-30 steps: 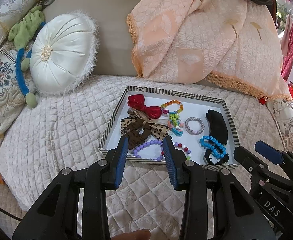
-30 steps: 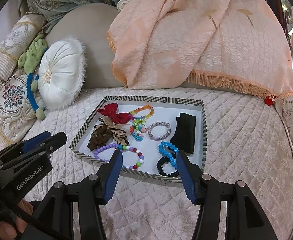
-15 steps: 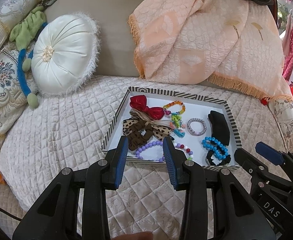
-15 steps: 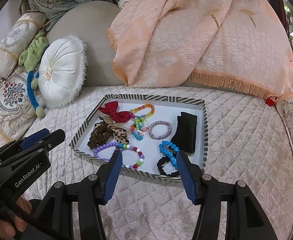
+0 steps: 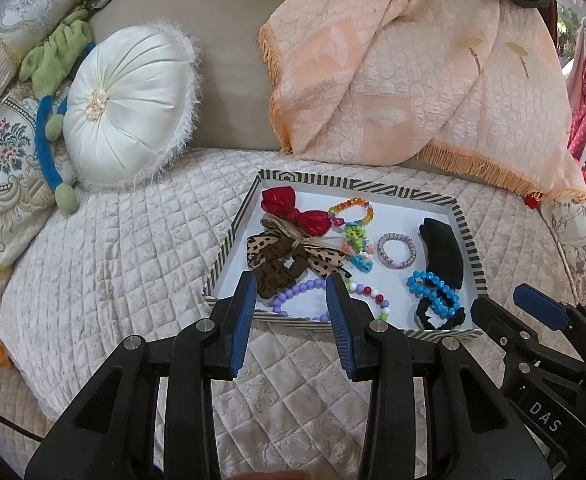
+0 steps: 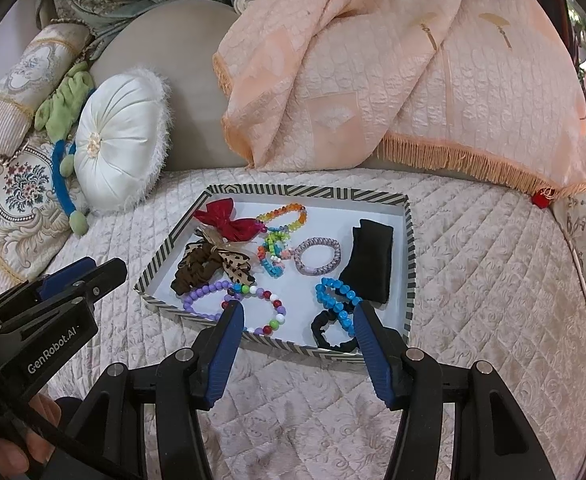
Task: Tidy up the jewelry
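A striped-rim tray [image 5: 229, 240] [image 6: 409, 248] sits on the quilted bed. In it lie a red bow [image 5: 293, 210] [image 6: 229, 220], a leopard-print bow and brown scrunchie [image 5: 281, 260] [image 6: 201, 266], a purple bead bracelet [image 5: 297, 294] [image 6: 203, 294], a rainbow bracelet [image 6: 285, 214], a lilac bracelet [image 5: 397, 250] [image 6: 317, 256], a blue bead bracelet [image 5: 433, 290] [image 6: 335, 294], a black scrunchie [image 6: 333, 338] and a black cloth piece [image 5: 443, 256] [image 6: 373, 256]. My left gripper [image 5: 291, 300] is open and empty at the tray's near edge. My right gripper [image 6: 297, 320] is open and empty over the near edge.
A round white cushion [image 5: 129, 104] [image 6: 121, 140], a green and blue soft toy [image 5: 53, 80] and patterned pillows [image 5: 1, 168] lie at the left. A peach fringed blanket [image 5: 413, 72] [image 6: 373, 80] is draped behind the tray. The quilted cover [image 5: 113, 260] surrounds the tray.
Both grippers have risen slightly and tilted a little, so the tray sits a bit lower in each view. Jaws stay open. Nothing in the tray moved.
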A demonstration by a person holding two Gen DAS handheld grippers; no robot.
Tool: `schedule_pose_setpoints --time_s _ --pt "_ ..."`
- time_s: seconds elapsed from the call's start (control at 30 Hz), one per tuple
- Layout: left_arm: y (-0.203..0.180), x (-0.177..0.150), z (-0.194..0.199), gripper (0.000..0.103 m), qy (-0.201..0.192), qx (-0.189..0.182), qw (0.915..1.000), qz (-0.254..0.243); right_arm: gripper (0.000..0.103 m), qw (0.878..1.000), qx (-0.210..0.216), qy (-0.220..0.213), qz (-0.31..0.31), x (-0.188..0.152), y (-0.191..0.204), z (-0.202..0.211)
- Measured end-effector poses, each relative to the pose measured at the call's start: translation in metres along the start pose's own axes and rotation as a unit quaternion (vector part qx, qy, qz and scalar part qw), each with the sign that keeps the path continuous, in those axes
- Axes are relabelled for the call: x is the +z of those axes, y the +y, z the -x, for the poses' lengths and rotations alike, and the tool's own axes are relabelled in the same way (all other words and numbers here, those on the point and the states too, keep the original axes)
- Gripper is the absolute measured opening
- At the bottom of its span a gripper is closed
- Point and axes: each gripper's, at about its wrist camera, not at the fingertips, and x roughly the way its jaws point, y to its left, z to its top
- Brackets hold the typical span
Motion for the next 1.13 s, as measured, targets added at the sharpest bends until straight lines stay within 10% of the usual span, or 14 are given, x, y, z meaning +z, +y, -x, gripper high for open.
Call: schedule_pose_setpoints --time_s 1.13 --pt "-0.002 -0.004 -0.010 0.035 0.009 -0.002 0.9999 -0.009 0.059 1.000 -0.008 0.009 -0.008 -0.003 -0.029 -0.014"
